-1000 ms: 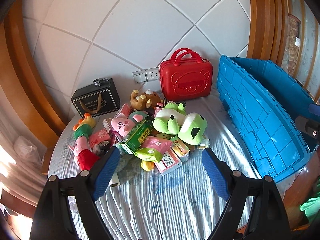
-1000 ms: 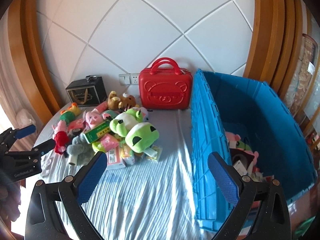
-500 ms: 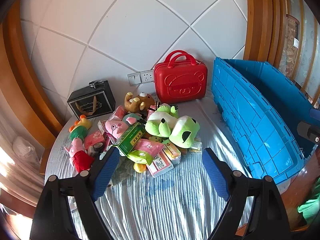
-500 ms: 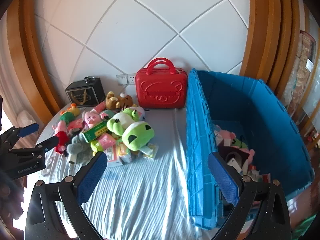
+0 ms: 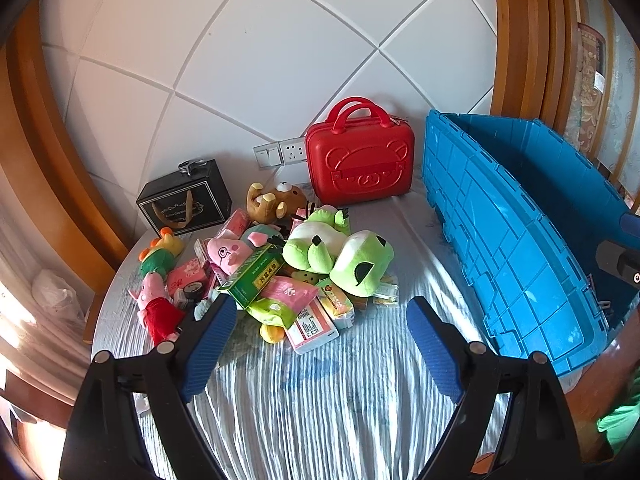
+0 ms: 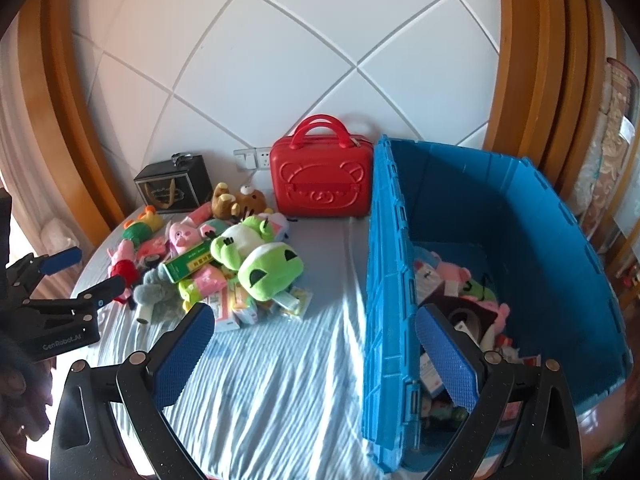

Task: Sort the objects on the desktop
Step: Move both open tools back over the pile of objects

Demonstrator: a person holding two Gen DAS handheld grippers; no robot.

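Note:
A heap of soft toys and small boxes lies on the striped cloth, with a green frog plush (image 5: 340, 256) (image 6: 260, 264) on top and a green carton (image 5: 256, 276) (image 6: 188, 262) beside it. My left gripper (image 5: 320, 320) hangs open above bare cloth just short of the heap, nothing between its fingers; it also shows as the left gripper (image 6: 80, 272) at the edge of the right wrist view. My right gripper (image 6: 314, 320) is open and empty, straddling the near wall of the blue crate (image 6: 520, 220) (image 5: 520, 240). Inside the crate lie plush toys and boxes.
A red bear-embossed case (image 5: 360, 168) (image 6: 320, 176) stands against the white wall, a black gift box (image 5: 184, 200) to its left. A brown bear plush (image 5: 272, 200) and a pig in a red dress (image 5: 156, 308) ring the heap. Wooden frames flank the table.
Both views have slid slightly, so the heap and the case sit further left. The right wrist view now shows more of the crate's inside. Both grippers stay open and empty.

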